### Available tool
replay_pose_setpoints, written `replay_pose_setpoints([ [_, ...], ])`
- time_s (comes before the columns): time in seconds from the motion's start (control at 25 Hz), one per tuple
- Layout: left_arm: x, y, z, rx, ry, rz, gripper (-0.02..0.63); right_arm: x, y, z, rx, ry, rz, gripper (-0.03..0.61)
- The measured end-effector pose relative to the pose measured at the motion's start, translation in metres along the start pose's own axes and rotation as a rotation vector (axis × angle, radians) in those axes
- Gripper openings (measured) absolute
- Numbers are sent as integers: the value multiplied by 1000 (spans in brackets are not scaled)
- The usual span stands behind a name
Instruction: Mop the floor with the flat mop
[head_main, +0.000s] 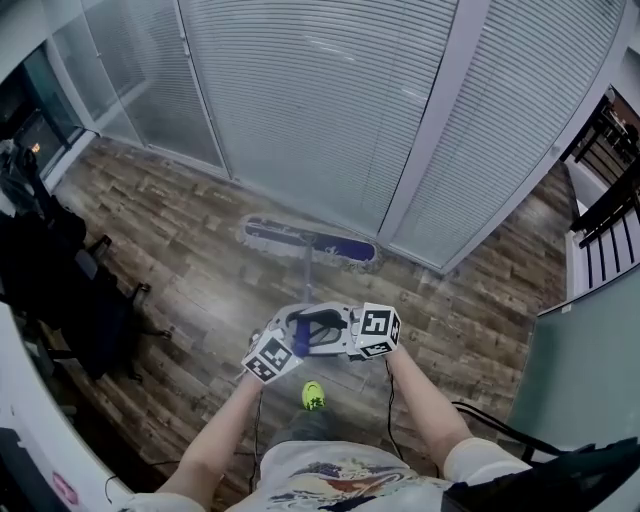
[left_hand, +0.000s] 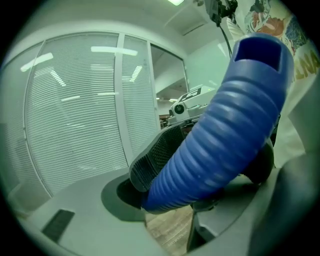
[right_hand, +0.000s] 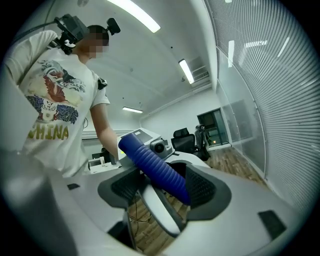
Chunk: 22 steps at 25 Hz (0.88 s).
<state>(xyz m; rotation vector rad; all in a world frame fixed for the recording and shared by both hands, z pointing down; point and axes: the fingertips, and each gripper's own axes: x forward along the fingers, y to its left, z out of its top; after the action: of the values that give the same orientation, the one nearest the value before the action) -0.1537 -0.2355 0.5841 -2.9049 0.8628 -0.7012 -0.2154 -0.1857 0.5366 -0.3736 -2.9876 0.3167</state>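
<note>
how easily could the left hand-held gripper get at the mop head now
Probably not: the left hand-held gripper is shut on the blue handle; the mop head lies at the pole's far end.

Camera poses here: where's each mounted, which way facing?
Head view: on the person's head, steeply down at the floor, flat mop, left tool, right tool; forearms, shirt show.
Left gripper view: on the left tool, toward the blinds, jaws shut on the mop handle; shirt edge shows.
Right gripper view: on the right tool, back toward the person's torso and arm.
Shared: both gripper views show the gripped mop handle.
</note>
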Motion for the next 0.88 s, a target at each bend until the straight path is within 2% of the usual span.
replay_pose_setpoints([
  [0.16, -10, -12, -8, -2, 11, -3, 186, 10, 13, -4, 0, 20, 14, 265],
  [0.32, -15, -51, -15, -1, 29, 9, 186, 6, 50, -20, 2, 34, 20, 265],
  [0.44, -14, -86, -5, 7, 29, 1, 187, -10, 82, -26, 7, 9, 4, 265],
  [0.56, -15, -132, 4, 18, 40, -16, 187, -26, 124, -36, 10, -11, -13, 265],
  [0.88, -35, -292, 24, 34, 65, -45, 190, -63, 277, -71, 24, -43, -40, 265],
])
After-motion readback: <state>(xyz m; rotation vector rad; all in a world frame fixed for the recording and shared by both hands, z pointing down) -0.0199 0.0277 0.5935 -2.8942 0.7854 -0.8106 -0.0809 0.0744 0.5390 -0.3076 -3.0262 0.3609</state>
